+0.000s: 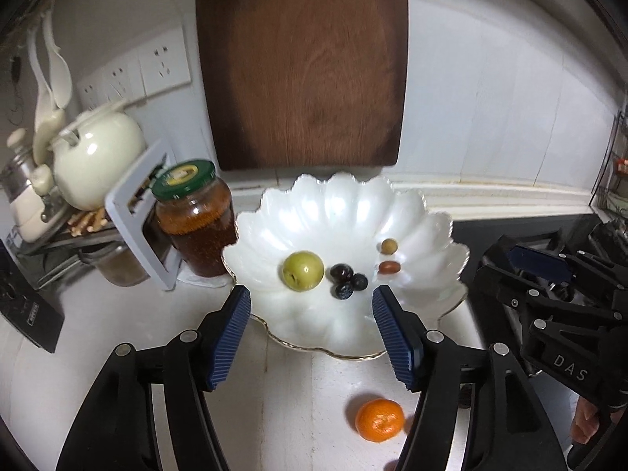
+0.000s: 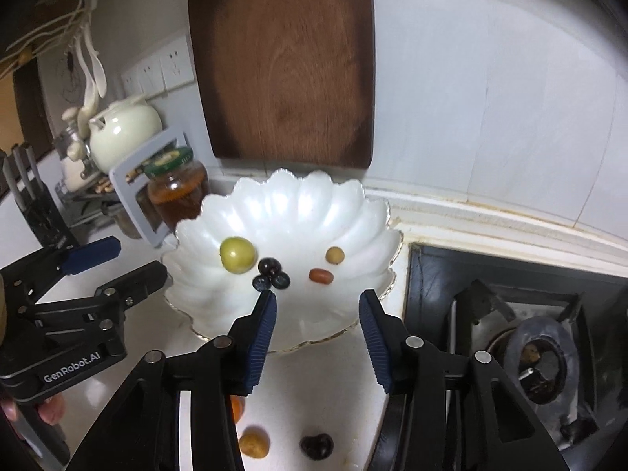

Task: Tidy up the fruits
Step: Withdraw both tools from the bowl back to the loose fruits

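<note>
A white scalloped dish [image 1: 333, 212] [image 2: 298, 204] holds a green fruit [image 1: 303, 271] [image 2: 237, 255], three dark berries [image 1: 347, 278] [image 2: 271, 272], a small tan fruit [image 1: 389, 246] [image 2: 334, 255] and a red-brown date [image 1: 389, 267] [image 2: 321, 275]. My left gripper [image 1: 312, 298] [image 2: 117, 265] hovers open over the dish's near edge, holding nothing. My right gripper [image 2: 318, 300] [image 1: 526, 278] is open beside it, also with nothing between its pads. A tangerine [image 1: 379, 419] lies on the counter in front of the dish. A small orange fruit [image 2: 254, 441] and a dark fruit [image 2: 316, 446] lie there too.
A dark wooden cutting board [image 1: 302, 66] leans on the wall behind the dish. A green-lidded jar [image 1: 194, 219], a grey frame [image 1: 133, 212] and a cream teapot [image 1: 96, 157] crowd the left. A gas stove [image 2: 530, 345] borders the counter on the right.
</note>
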### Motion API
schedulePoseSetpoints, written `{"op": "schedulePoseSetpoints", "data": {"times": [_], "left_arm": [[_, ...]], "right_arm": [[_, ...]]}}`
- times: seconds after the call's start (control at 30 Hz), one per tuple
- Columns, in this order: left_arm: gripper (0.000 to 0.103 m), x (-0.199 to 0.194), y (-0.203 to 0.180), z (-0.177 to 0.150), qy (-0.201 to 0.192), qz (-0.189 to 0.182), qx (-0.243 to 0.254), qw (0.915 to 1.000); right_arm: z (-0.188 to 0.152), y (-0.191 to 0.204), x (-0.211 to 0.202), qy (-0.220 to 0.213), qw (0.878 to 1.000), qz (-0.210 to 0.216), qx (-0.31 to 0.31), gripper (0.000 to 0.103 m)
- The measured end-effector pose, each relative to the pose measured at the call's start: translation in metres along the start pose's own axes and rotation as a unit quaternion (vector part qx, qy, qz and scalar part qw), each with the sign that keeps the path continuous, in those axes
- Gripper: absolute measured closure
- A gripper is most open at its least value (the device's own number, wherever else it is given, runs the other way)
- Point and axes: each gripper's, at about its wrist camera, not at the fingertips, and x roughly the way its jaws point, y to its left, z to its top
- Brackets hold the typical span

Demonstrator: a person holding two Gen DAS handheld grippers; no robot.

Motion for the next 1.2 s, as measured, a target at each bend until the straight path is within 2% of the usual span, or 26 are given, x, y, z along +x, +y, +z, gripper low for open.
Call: {"op": "schedulePoseSetpoints", "data": {"times": [0.43, 0.7, 0.93, 1.2], "left_arm": [[0.037, -0.062, -0.012, -0.008, -0.046, 0.006, -0.011, 0.9989], [0.036, -0.089, -0.025, -0.024, -0.057, 0.034, -0.022, 0.9975], [0.036, -0.102, -0.041, -0.04, -0.053, 0.05, -0.037, 0.9966], [0.036, -0.106, -0.059, -0.063, -0.041, 0.051, -0.056, 0.9963]], "right_arm": [[-0.007, -0.003, -0.053, -0.043, 0.999, 0.021, -0.01, 0.058], [-0.021, -0.007, -0.073, -0.055, 0.997, 0.026, -0.037, 0.058], [-0.036, -0.015, -0.081, -0.054, 0.996, 0.05, -0.054, 0.058], [-0.052, -0.024, -0.083, -0.046, 0.994, 0.077, -0.07, 0.058]]}}
